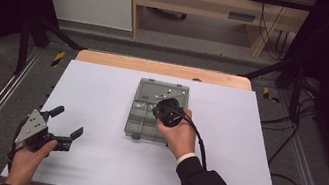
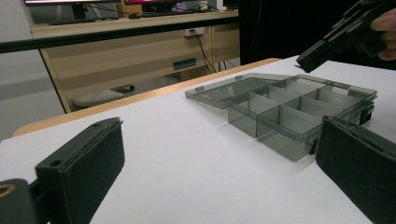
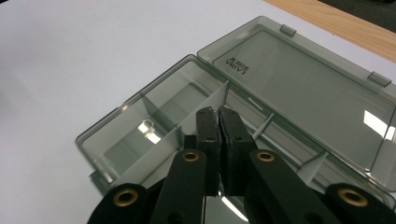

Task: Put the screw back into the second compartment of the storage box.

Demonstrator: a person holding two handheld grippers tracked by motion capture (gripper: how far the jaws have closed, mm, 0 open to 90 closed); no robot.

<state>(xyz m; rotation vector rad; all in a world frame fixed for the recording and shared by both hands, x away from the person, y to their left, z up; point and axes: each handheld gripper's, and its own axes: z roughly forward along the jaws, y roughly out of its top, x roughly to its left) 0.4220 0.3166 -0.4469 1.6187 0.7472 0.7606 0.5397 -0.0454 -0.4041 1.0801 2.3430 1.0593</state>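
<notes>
The open compartment box (image 1: 156,111) lies at frame centre on the white surface (image 1: 101,92). The right gripper (image 3: 218,116) hovers above it, jaws together. The left gripper (image 1: 66,124), lower left, has its jaws apart.

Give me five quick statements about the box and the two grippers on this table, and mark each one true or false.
1. The box lies with its lid open. True.
2. The left hand-held gripper is shut. False: its jaws stand wide apart.
3. The right hand-held gripper is over the box with jaws together. True.
4. The box has one undivided space. False: dividers split it into compartments.
5. The left hand-held gripper touches the box. False: it sits apart from it, toward the table's left near side.
</notes>
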